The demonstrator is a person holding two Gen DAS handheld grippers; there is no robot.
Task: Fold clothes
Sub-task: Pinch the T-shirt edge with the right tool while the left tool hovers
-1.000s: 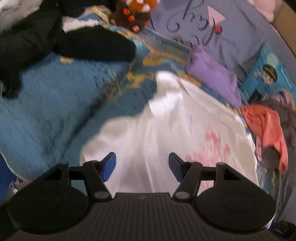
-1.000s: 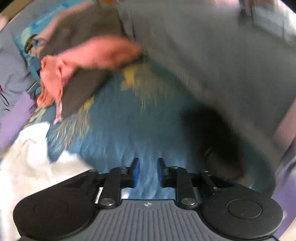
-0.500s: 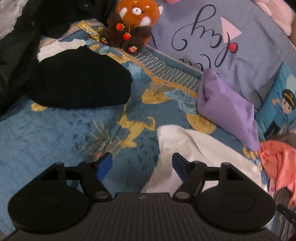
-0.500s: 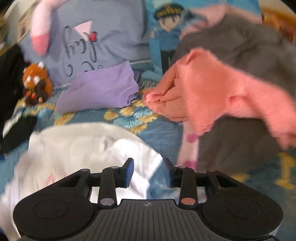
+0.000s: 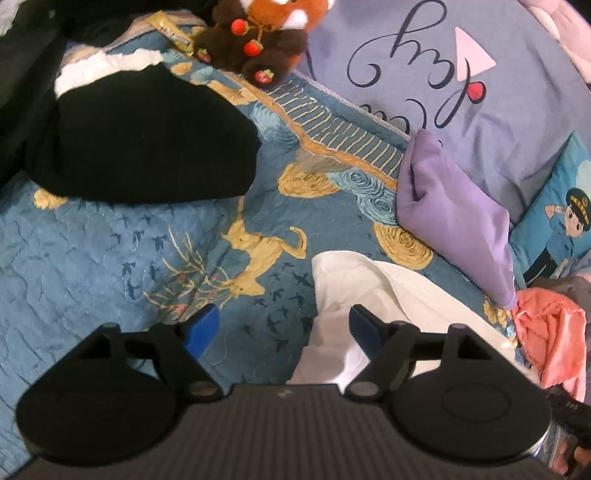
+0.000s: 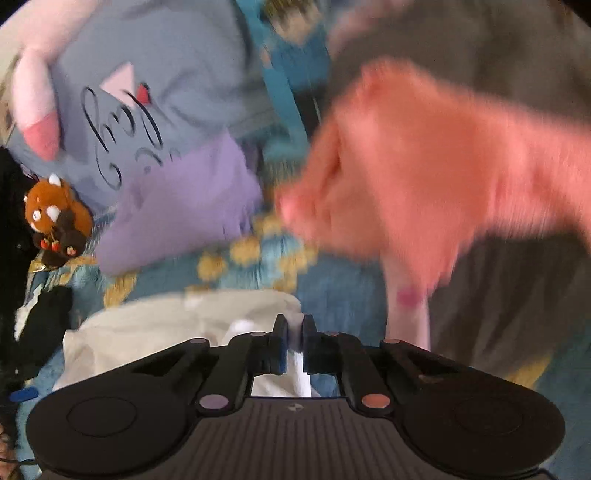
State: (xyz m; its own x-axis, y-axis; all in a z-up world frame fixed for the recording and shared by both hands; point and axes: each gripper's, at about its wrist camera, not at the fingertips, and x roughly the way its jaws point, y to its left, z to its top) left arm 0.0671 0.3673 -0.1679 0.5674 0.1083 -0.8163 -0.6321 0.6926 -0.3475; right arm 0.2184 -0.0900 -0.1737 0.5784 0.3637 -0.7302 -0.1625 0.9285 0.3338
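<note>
On the quilted blue bedspread [image 5: 92, 258], right tongs [image 6: 293, 328] close, pinching the soft white garment [image 6: 166, 325]; left tongs [image 5: 284, 325] are opening, empty.

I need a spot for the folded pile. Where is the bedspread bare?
The blue patterned bedspread lies bare between the black folded garment, the white shirt and the open left claw. It is crowded around the purple folded cloth and crumpled coral garment.

Quilted matt cotton bedspread [image 5: 92, 258]; smooth white cloth garment [image 5: 406, 295]; fuzzy coral knit [image 6: 424, 166]; plush toy [image 5: 258, 33].
</note>
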